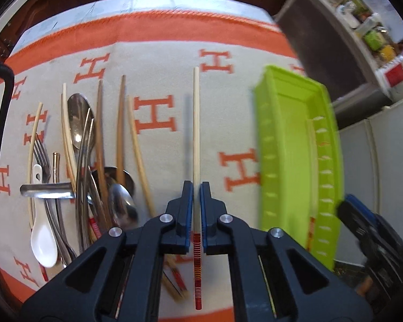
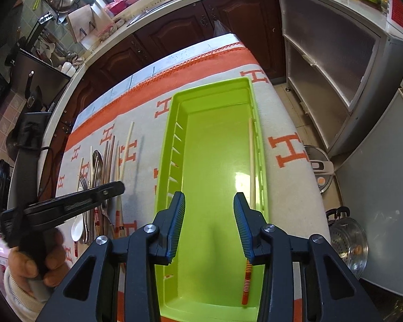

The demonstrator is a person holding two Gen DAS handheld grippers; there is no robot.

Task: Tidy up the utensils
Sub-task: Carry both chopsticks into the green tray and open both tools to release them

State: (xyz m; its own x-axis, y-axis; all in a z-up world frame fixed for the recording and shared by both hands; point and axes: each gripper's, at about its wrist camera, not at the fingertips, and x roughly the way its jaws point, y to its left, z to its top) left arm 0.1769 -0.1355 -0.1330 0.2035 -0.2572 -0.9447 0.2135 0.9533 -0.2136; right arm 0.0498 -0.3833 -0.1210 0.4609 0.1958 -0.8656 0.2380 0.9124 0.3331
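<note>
Orange-bordered cloth covers the counter (image 1: 158, 61) in the left wrist view, where the left claw (image 1: 196, 187) is clamped on a pale chopstick (image 1: 196, 123) near its red-banded end, lifted clear of the heap of spoons, forks and chopsticks (image 1: 80, 161) at the left, probably for carrying to the green tray (image 1: 266, 145). From the right wrist, the right claw (image 2: 209, 204) hangs part open and empty over that tray, where one chopstick (image 2: 252, 161) already lies along the right wall.

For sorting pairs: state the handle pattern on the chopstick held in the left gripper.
Red with thin orange-yellow stripes on the chopstick; clearest in the left wrist view.
</note>
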